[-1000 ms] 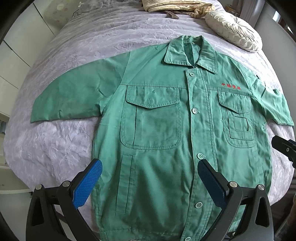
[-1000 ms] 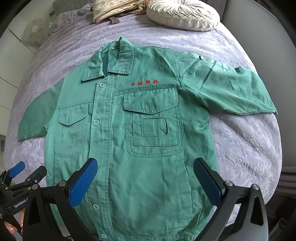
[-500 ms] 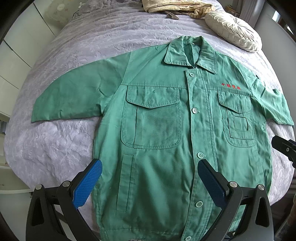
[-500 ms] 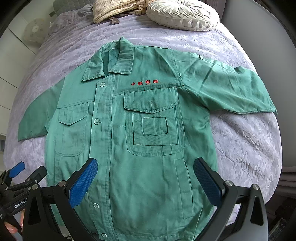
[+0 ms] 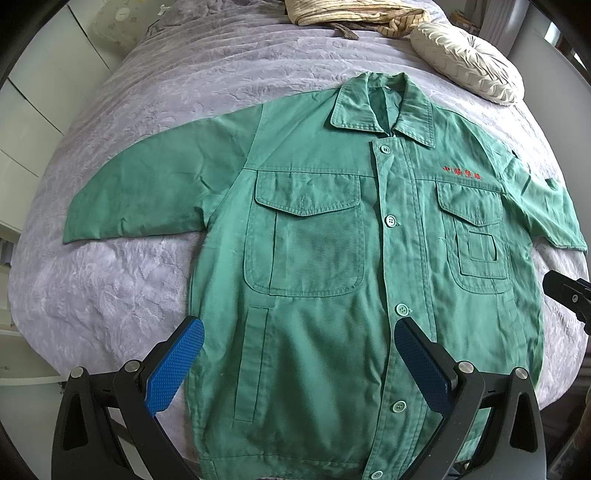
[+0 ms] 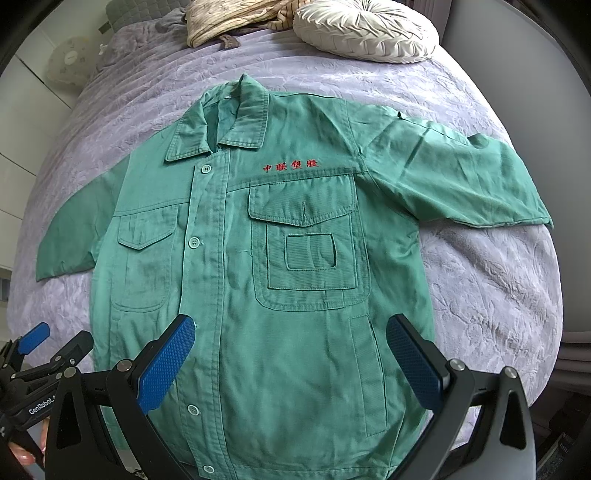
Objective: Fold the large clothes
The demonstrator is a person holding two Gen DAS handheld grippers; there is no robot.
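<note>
A green buttoned work jacket (image 5: pixel 325 258) with red lettering on the chest lies flat, front up, on a lilac bedspread (image 5: pixel 122 295), both short sleeves spread out. It also shows in the right wrist view (image 6: pixel 288 280). My left gripper (image 5: pixel 299 343) is open and empty above the jacket's lower left part, near the hem. My right gripper (image 6: pixel 291 339) is open and empty above the lower right part. The left gripper's tip shows in the right wrist view (image 6: pixel 37 343); the right gripper's edge shows in the left wrist view (image 5: pixel 569 295).
A round cream pleated cushion (image 6: pixel 365 29) and a bundled beige striped cloth (image 6: pixel 229 18) lie at the head of the bed. White cupboard fronts (image 5: pixel 33 122) stand to the left of the bed. A grey wall (image 6: pixel 535 74) runs on the right.
Both views have shifted very slightly; the jacket lies as before and both grippers stay open.
</note>
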